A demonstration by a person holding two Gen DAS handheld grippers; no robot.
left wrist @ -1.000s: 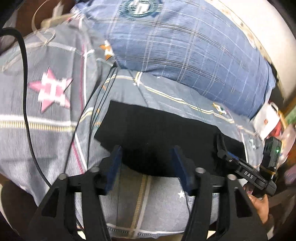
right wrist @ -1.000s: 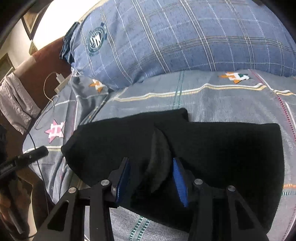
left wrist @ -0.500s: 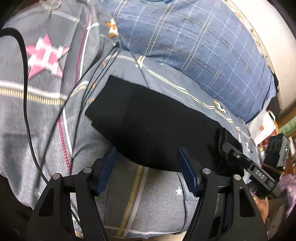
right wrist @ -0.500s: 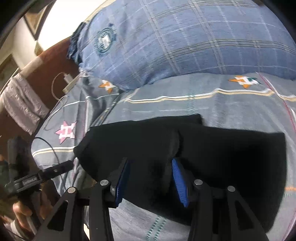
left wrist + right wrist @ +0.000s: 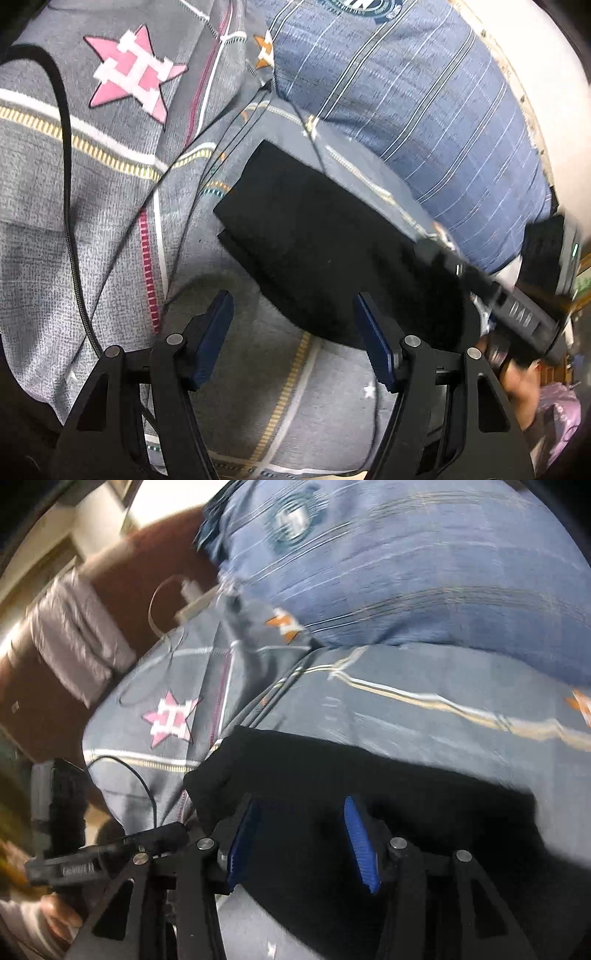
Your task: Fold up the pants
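Flat black knit pants (image 5: 317, 251), squarely folded

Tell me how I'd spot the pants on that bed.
Find the big blue plaid pillow. Just below it, on the grey star-print sheet, lie the pants, folded into a flat rectangle. They are the only plain black cloth there, without any pattern.
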